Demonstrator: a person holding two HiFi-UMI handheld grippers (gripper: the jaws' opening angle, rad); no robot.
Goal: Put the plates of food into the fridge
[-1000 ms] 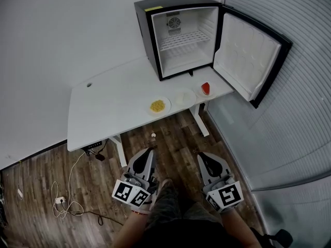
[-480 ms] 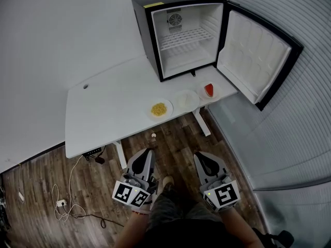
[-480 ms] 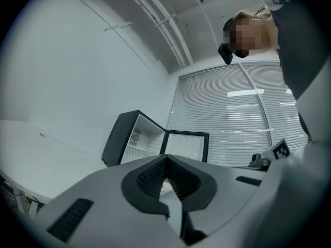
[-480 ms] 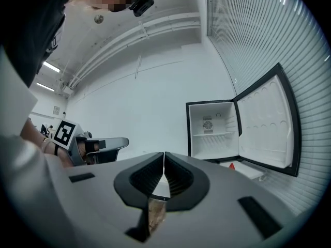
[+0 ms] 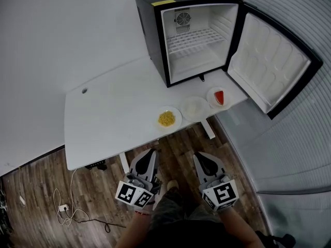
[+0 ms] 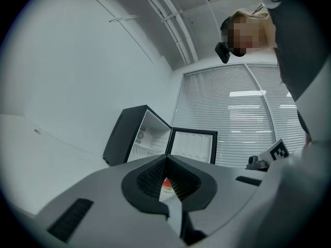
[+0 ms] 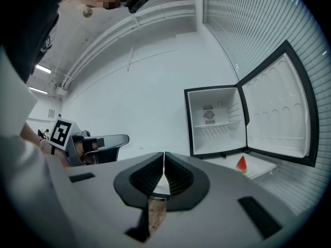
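Observation:
Three plates stand in a row near the white table's front edge. One holds yellow food, one looks pale and white, and one carries a red wedge. Behind them the black mini fridge stands with its door swung wide to the right; its white inside and wire shelf are bare. My left gripper and right gripper hang low over the floor, short of the table, both shut and empty. The red wedge and the fridge also show in the right gripper view.
Wood floor lies under me, with a white cable and socket at the left. Slatted blinds and a glass wall run along the right, close to the fridge door. The table's legs stand just ahead of my grippers.
The table, plates and fridge have shifted right in the head view as the head turned. Both grippers stay shut in about the same low spot.

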